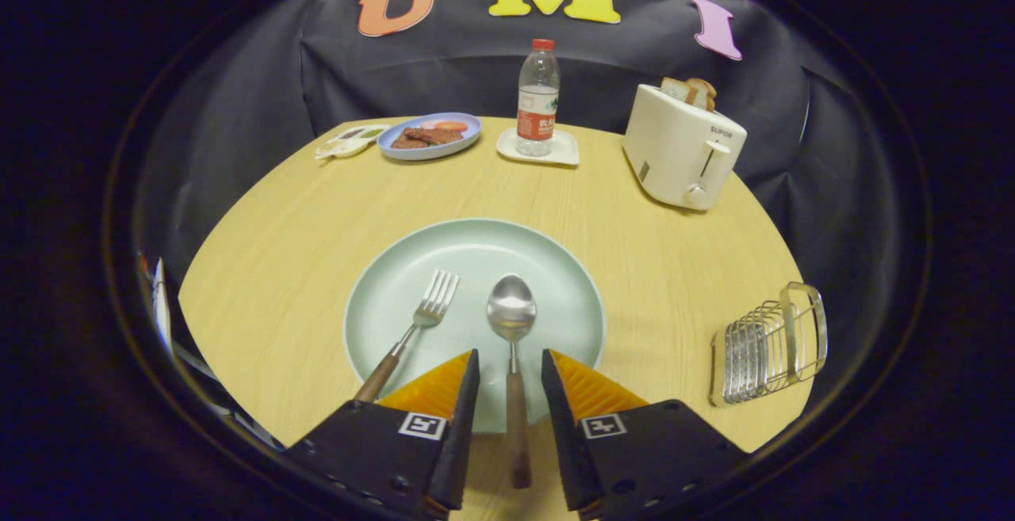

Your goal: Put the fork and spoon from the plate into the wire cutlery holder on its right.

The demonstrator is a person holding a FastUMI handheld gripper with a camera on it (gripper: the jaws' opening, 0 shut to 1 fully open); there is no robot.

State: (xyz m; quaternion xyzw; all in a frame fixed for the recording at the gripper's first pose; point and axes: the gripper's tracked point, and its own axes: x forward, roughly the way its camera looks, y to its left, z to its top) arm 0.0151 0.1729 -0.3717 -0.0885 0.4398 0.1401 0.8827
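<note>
The table (317,220) is pale wood-grain with a smooth matt face, and the plate (555,267) on it looks like glazed ceramic with a soft sheen; the fork (428,311) and spoon (511,311) have polished, mirror-bright metal heads on brown wooden handles, the spoon's handle lying between the gripper (510,370)'s 2 parted, untouching fingers, whose inner pads (591,390) are ridged. To the right, the cutlery holder (765,346) is shiny bare metal wire. Farther back stand a glossy smooth plastic toaster (682,152), a clear plastic bottle (538,97) and a matt black cloth wall (610,69).
</note>
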